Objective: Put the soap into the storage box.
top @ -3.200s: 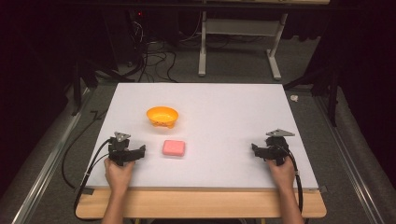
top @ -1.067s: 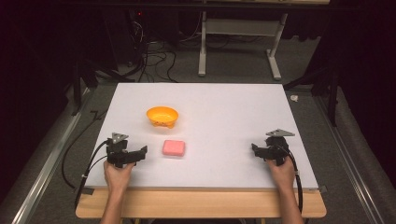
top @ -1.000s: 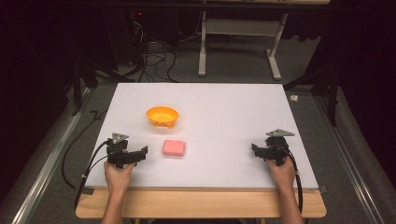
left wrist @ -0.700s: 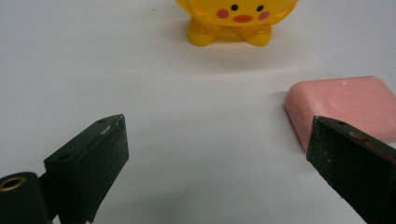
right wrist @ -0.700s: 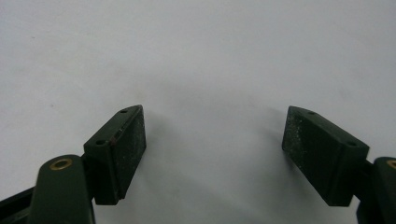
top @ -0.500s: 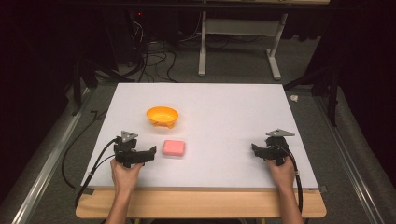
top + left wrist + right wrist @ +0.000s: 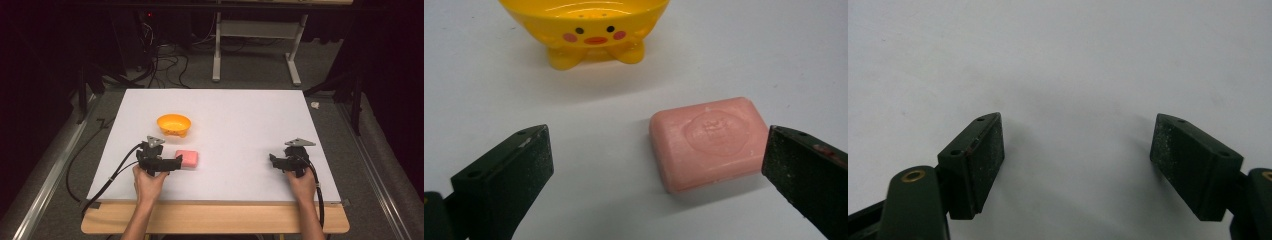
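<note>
Clearly the left gripper (image 7: 176,162) was going for the pink soap bar (image 7: 708,141), which lay flat on the white table (image 7: 250,125), just in front of the yellow duck-faced bowl (image 7: 586,27) and apart from it. Its jaws had just been opening and stood spread wide, released, with nothing pressed between them; the soap sat off-centre, close to the right-hand jaw and well clear of the other. Closing from there could have let that near jaw strike first and shove or spin the bar. A smooth, rounded bar might also have squirted out of a skewed pinch. Far to the right of the soap, the right gripper (image 7: 274,161) rested with jaws parted and empty.
</note>
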A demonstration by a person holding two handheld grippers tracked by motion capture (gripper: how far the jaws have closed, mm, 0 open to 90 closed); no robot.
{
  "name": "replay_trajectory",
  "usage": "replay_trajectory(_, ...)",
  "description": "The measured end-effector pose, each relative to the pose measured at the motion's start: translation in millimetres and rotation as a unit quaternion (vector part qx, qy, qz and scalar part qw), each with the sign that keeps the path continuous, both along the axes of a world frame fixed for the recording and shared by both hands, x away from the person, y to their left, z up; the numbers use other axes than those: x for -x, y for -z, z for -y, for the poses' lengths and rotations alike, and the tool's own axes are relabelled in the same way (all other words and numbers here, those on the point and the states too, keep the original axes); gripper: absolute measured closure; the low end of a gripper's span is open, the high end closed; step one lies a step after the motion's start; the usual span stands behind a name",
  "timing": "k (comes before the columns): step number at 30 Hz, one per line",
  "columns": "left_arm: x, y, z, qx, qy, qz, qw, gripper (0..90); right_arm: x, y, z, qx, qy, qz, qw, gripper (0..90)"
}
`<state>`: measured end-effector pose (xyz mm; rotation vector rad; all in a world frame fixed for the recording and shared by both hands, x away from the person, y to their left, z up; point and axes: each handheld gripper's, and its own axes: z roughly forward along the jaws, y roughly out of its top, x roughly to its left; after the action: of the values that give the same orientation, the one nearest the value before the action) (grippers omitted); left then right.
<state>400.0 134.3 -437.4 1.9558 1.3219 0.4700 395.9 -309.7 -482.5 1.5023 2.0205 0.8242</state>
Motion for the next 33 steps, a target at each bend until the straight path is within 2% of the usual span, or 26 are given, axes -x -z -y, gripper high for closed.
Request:
replay_trajectory(2, -2.3, 1.3, 5.6, 0.006, 0.002, -0.006, 1.0000, 0.6, 0.0, -0.1, -0.1, -0.001, 0.001, -0.001, 1.0000, 22.2)
replay_trajectory(7, -7.7, 6.1, 19.1, -0.004, 0.006, -0.016, 0.9998, 0.5, 0.1, -0.1, -0.2, -0.001, 0.001, 0.000, 1.0000, 22.2)
replay_trajectory(12, -12.3, 13.4, 31.1, -0.005, 0.009, -0.029, 0.9995, 0.5, 0.0, -0.1, -0.3, -0.001, 0.001, 0.000, 1.0000, 22.2)
replay_trajectory(23, -17.4, 25.2, 40.8, -0.003, 0.001, -0.047, 0.9989, 0.0, 0.0, -0.1, -0.1, -0.001, 0.001, -0.001, 1.0000, 22.2)
replay_trajectory(33, -22.9, 39.4, 51.0, -0.020, 0.002, -0.069, 0.9974, 0.5, 0.0, -0.1, -0.1, -0.001, 0.001, -0.001, 1.0000, 22.2)
